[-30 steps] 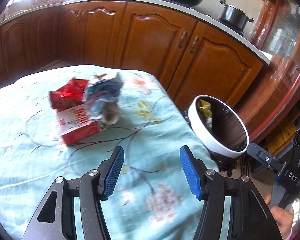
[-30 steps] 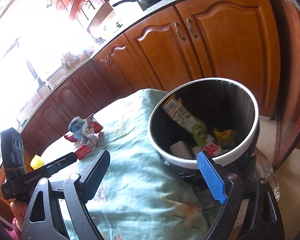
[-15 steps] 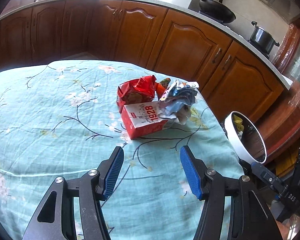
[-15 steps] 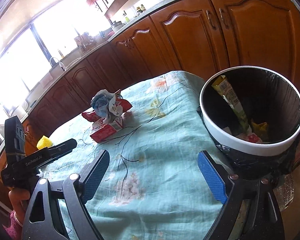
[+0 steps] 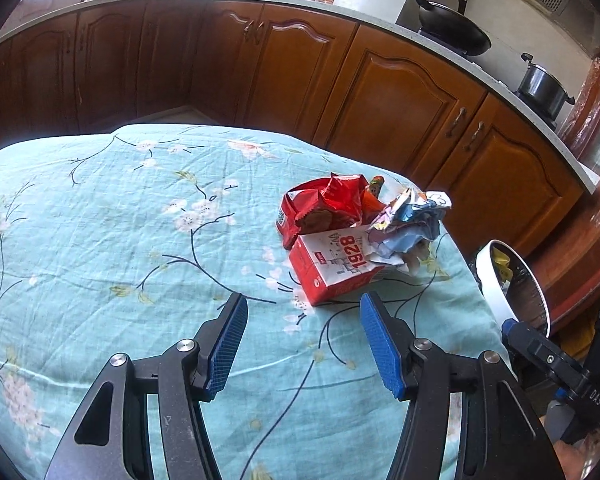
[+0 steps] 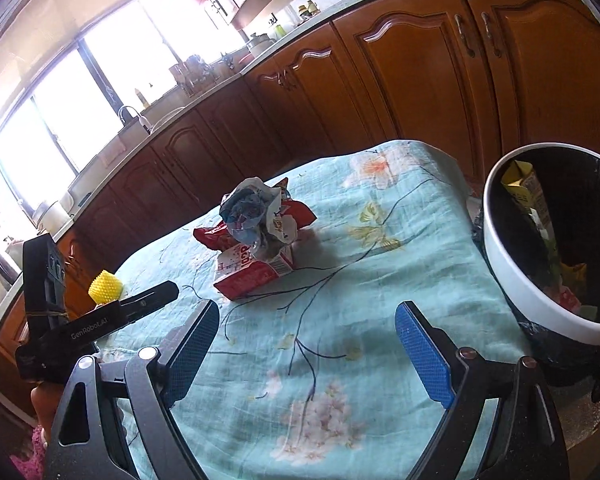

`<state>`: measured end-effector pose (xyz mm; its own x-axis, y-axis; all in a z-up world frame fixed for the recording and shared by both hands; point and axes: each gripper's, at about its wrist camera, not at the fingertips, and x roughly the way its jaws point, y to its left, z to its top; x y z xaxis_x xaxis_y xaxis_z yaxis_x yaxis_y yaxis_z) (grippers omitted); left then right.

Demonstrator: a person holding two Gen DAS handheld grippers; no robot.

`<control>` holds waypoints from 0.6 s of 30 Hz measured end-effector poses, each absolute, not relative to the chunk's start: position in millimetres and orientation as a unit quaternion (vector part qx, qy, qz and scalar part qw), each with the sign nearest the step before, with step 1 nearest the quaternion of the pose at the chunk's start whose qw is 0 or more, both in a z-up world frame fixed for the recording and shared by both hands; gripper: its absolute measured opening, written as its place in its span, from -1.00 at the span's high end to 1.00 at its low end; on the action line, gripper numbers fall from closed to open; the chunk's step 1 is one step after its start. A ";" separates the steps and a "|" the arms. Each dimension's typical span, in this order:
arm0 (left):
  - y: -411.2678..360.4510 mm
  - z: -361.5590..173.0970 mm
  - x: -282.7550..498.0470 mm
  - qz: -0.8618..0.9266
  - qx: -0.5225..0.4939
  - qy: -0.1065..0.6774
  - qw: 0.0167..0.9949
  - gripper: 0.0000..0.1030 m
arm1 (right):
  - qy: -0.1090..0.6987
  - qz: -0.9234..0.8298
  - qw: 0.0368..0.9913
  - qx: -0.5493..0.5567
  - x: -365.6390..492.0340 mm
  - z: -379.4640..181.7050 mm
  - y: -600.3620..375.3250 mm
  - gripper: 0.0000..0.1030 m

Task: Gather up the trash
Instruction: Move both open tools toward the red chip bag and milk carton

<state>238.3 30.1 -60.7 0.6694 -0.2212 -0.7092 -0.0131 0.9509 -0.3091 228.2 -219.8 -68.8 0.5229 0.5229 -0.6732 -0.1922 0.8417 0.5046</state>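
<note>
Both tools hung released, nothing between them: left tool [image 5: 304, 314], right tool [image 6: 306, 320]. The trash pile [image 5: 352, 232] sat on the bench [image 5: 120, 240], beside the white-rimmed bin [image 6: 512, 280]; a yellow ball [image 6: 105, 288] lay well apart from the pile.

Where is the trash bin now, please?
The trash bin stands off the table's right edge in the right wrist view, right of the red carton, before the cabinets.

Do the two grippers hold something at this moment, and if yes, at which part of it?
Nothing is held. The left gripper and the right gripper are both open and empty above the light blue flowered tablecloth.
</note>
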 end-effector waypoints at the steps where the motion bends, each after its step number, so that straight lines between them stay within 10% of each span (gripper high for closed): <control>1: 31.5 -60.2 241.3 -0.057 -0.144 0.401 0.903 -0.13 | 0.438 0.211 0.853 0.189 231.5 -67.8 -216.3 -0.77; 18: 34.3 -73.7 307.2 -0.073 -0.124 0.409 0.901 -0.15 | 0.461 0.250 0.826 0.205 311.4 -78.0 -160.4 -0.84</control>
<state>307.2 34.3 -73.7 0.6544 -0.2330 -0.7193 0.0308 0.9587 -0.2826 311.4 -160.4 -78.0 0.4500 0.6025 -0.6592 -0.2237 0.7906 0.5699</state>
